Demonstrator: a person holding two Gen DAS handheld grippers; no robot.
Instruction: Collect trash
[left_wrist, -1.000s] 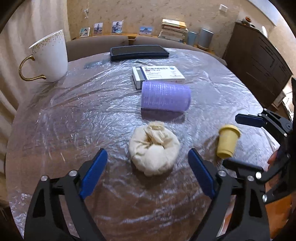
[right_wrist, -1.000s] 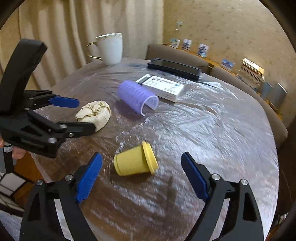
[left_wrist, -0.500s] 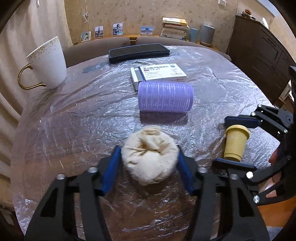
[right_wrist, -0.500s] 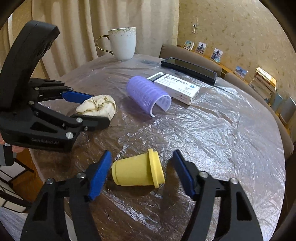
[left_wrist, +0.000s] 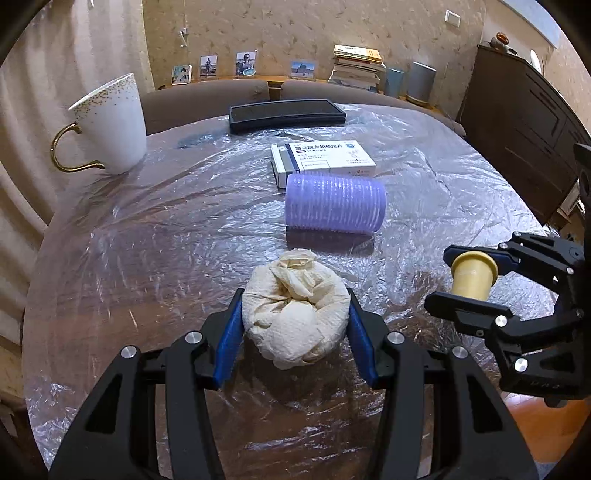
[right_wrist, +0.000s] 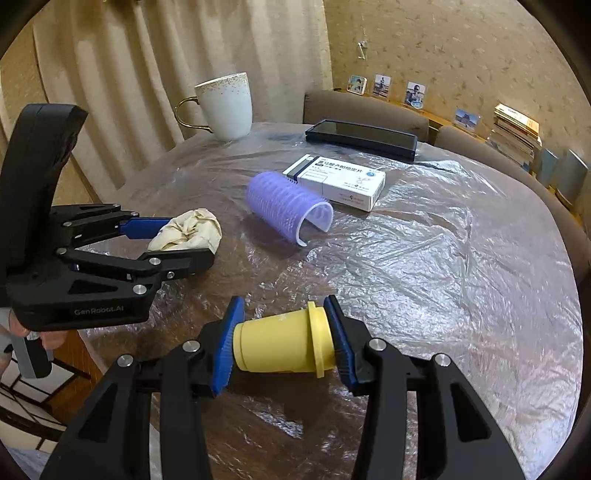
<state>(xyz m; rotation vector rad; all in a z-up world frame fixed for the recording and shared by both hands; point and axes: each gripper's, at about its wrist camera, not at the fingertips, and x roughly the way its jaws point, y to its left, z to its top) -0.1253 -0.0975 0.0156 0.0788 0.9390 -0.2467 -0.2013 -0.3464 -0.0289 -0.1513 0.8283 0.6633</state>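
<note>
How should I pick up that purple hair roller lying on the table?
Grip the purple roller around its middle, fingers across the ribbed barrel, coming straight down from above. It lies on its side with the medicine box close behind it, so a level approach from that side looks blocked, and gripping the open ends could crush them.

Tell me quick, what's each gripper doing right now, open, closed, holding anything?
Left gripper: closed on the crumpled paper ball.
Right gripper: closed on the yellow cup, gripped end to end, lying sideways.
</note>
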